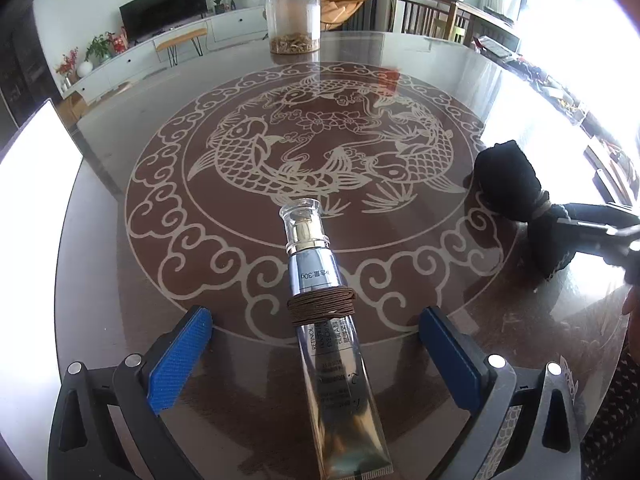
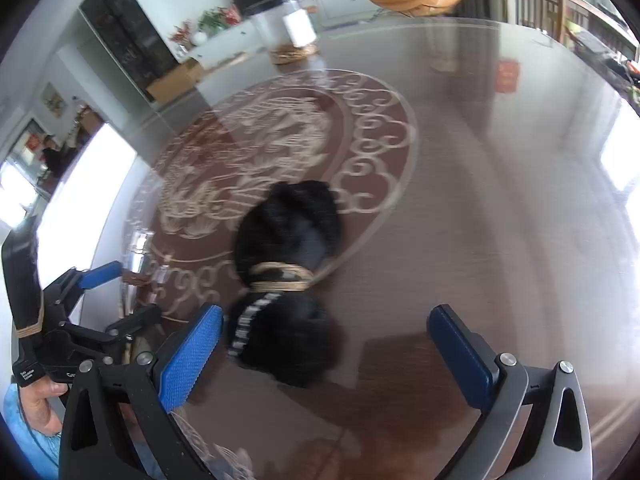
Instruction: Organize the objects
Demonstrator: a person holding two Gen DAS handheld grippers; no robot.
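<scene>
Silver retinol tube w/ clear cap, brown cord round middle, lies on glass-topped brown table w/ fish motif, long axis running fwd btwn spread pads of left gripper, untouched. Black cloth bundle tied w/ tan cord just ahead of right gripper, jaws wide, nothing pinched. Left hand nearer tube.

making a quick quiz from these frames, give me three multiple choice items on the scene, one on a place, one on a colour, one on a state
1. Where does the clear jar stand?
A. at the table's far edge
B. between the left gripper's fingers
C. on the floor

2. What colour is the cord wound round the silver tube?
A. red
B. brown
C. white

3. How do the right gripper's jaws stand?
A. shut on the black bundle
B. shut on nothing
C. wide open

Answers: 1 A, it stands beyond the fish pattern; 2 B, brown coils circle the tube's middle; 3 C, both blue pads stand clear of the bundle.
</scene>
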